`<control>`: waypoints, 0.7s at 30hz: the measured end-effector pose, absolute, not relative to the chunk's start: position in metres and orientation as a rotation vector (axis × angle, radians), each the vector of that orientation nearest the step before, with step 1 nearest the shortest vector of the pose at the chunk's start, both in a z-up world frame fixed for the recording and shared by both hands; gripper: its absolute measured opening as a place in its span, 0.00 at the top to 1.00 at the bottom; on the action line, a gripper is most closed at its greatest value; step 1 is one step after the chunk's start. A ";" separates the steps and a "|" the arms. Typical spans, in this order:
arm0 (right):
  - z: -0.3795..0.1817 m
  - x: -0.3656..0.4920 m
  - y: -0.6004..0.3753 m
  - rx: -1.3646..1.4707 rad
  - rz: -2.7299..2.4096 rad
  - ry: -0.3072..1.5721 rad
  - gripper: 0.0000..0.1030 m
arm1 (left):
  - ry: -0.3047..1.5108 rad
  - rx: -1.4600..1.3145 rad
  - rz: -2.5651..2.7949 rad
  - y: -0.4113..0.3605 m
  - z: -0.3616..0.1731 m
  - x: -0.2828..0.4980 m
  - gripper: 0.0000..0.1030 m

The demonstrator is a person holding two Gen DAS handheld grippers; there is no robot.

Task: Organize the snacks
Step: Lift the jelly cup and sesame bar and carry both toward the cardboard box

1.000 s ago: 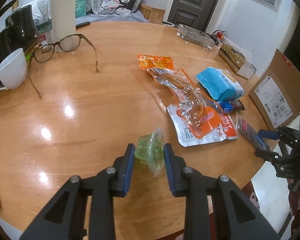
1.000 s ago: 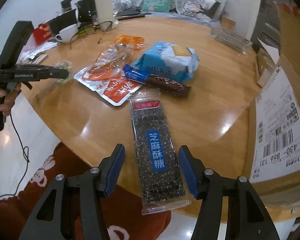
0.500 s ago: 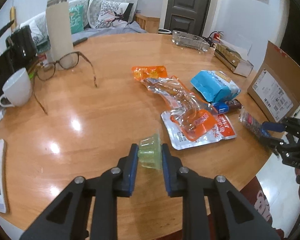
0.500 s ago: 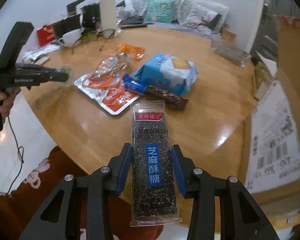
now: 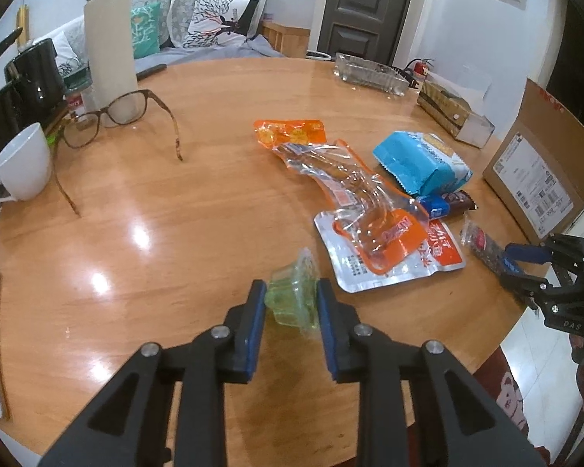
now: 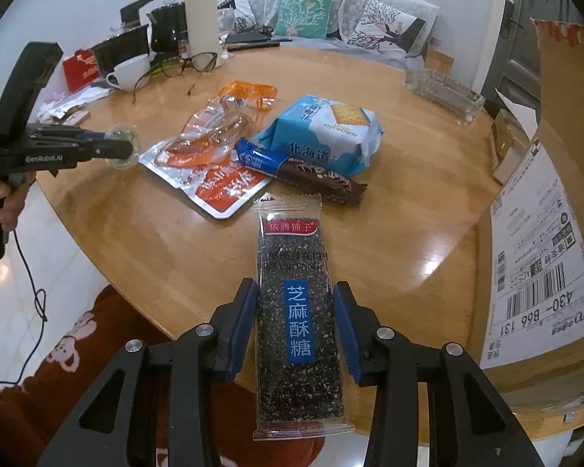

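At lower centre of the left wrist view, the left gripper [image 5: 290,303] is opening slightly, pads still pressing the green jelly cup [image 5: 292,299]. At lower centre of the right view, the right gripper [image 6: 296,327] is clamping the sesame bar [image 6: 298,303] above the table [image 6: 408,210] edge.

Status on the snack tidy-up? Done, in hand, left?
Done: nothing sorted that I can see. In hand: left gripper grips the green jelly cup, jaws easing open; right gripper clamps the sesame bar. Left: cracker pack, chocolate bar and pouches lie on the table.
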State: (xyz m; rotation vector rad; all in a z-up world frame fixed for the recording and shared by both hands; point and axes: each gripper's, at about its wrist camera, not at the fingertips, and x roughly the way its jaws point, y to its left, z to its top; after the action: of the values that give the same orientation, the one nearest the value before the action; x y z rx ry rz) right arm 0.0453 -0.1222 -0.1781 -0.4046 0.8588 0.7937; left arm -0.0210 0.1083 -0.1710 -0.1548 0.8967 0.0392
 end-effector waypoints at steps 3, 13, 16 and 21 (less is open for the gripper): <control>-0.178 0.047 -0.121 -0.404 0.793 0.858 0.65 | 0.901 -0.143 0.041 0.107 -0.172 -0.020 0.75; -0.179 0.048 -0.120 -0.396 0.797 0.865 0.65 | 0.882 -0.046 0.047 0.100 -0.159 -0.024 0.71; -0.179 0.048 -0.120 -0.397 0.798 0.867 0.65 | 0.918 -0.055 0.059 0.103 -0.169 -0.019 0.70; -0.179 0.048 -0.120 -0.397 0.799 0.868 0.65 | 0.912 -0.100 0.055 0.106 -0.174 -0.020 0.71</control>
State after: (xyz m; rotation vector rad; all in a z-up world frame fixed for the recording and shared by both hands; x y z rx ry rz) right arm 0.0484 -0.1196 -0.1787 -0.3972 0.8680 0.7988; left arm -0.0199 0.1060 -0.1743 -0.1004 0.9119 0.0555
